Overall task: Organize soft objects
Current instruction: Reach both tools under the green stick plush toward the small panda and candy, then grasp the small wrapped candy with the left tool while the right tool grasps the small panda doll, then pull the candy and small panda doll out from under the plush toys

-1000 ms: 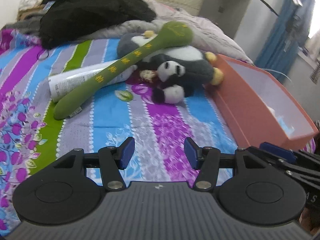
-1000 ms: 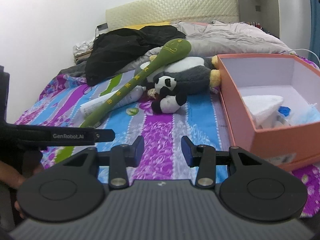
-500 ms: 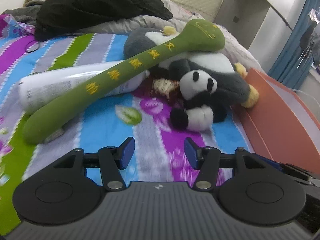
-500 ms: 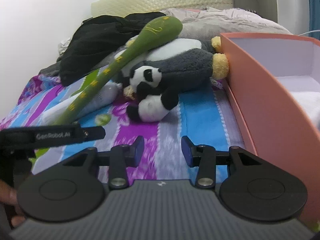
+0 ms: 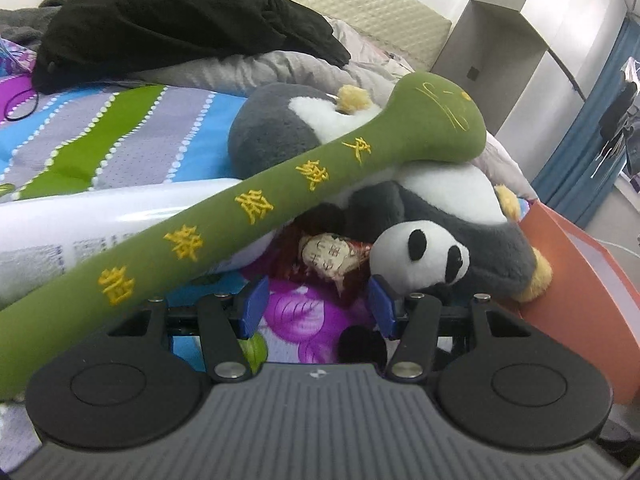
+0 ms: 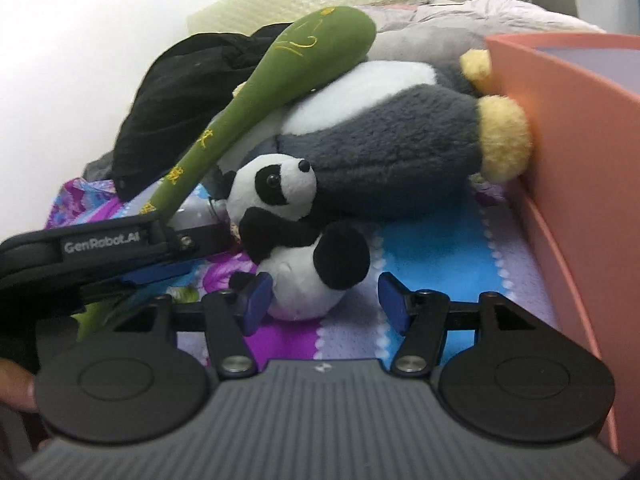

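Observation:
A small panda plush [image 6: 296, 224] sits on the striped bedsheet, leaning on a big grey and white penguin plush [image 6: 392, 152]. My right gripper [image 6: 320, 304] is open, its fingers either side of the panda's belly. My left gripper [image 5: 316, 308] is open just in front of a small red-haired doll [image 5: 328, 256], with the panda [image 5: 424, 252] to its right. A long green plush stick [image 5: 248, 212] with yellow characters lies across the penguin [image 5: 280, 128] and a white tube [image 5: 80, 224]. The left gripper's body shows in the right wrist view [image 6: 100, 248].
An orange box [image 6: 560, 140] stands close on the right, against the penguin's yellow feet; it also shows in the left wrist view [image 5: 580, 280]. Black clothing [image 5: 160, 20] and a grey quilt [image 5: 248, 72] lie behind the toys. A headboard and wardrobe stand at the back.
Both grippers have moved forward to the toy pile. The right one now straddles the panda; the left one has come up to the doll under the green stick. Both stay open.

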The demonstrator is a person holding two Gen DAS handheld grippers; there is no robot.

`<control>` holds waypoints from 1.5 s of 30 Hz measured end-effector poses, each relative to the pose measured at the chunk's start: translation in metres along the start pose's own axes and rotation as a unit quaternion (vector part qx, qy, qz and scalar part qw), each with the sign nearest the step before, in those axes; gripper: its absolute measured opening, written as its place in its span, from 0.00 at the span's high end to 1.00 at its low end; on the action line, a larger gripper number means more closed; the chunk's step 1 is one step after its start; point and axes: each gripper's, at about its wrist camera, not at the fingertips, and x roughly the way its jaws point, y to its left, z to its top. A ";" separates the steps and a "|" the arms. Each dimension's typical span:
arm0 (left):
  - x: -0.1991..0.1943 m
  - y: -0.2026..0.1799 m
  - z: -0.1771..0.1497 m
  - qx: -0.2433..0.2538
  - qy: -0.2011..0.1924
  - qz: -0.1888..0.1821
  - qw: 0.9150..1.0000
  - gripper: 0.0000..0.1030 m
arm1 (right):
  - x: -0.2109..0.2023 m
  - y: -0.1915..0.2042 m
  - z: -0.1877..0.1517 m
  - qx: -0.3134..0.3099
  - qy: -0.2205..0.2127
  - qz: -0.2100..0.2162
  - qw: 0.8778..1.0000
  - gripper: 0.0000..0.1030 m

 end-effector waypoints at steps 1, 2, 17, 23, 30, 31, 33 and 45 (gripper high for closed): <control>0.003 0.001 0.001 -0.001 0.000 -0.001 1.000 0.41 | 0.001 0.001 0.000 -0.008 -0.004 0.006 1.000 0.40; 0.005 0.001 0.001 -0.004 -0.001 -0.005 1.000 0.41 | 0.002 0.002 -0.001 -0.014 -0.007 0.015 1.000 0.41; 0.029 0.001 0.004 -0.032 0.006 -0.013 0.999 0.39 | -0.003 0.010 0.004 -0.009 0.007 -0.025 1.000 0.52; 0.041 -0.008 0.005 -0.032 0.000 0.004 0.999 0.39 | -0.015 0.011 0.002 -0.007 0.007 -0.051 0.999 0.53; 0.039 -0.012 0.006 -0.015 0.002 0.026 1.000 0.68 | -0.023 0.011 0.000 -0.007 0.010 -0.056 0.998 0.53; 0.038 -0.013 0.006 -0.011 0.003 0.029 1.000 0.70 | -0.025 0.012 0.000 -0.006 0.009 -0.058 0.998 0.53; 0.037 -0.013 0.006 -0.011 0.005 0.031 0.999 0.74 | -0.029 0.014 0.001 -0.003 0.007 -0.061 0.998 0.53; -0.004 -0.015 0.005 -0.012 0.006 0.030 0.999 0.79 | -0.062 0.021 -0.002 0.002 0.009 -0.070 0.998 0.53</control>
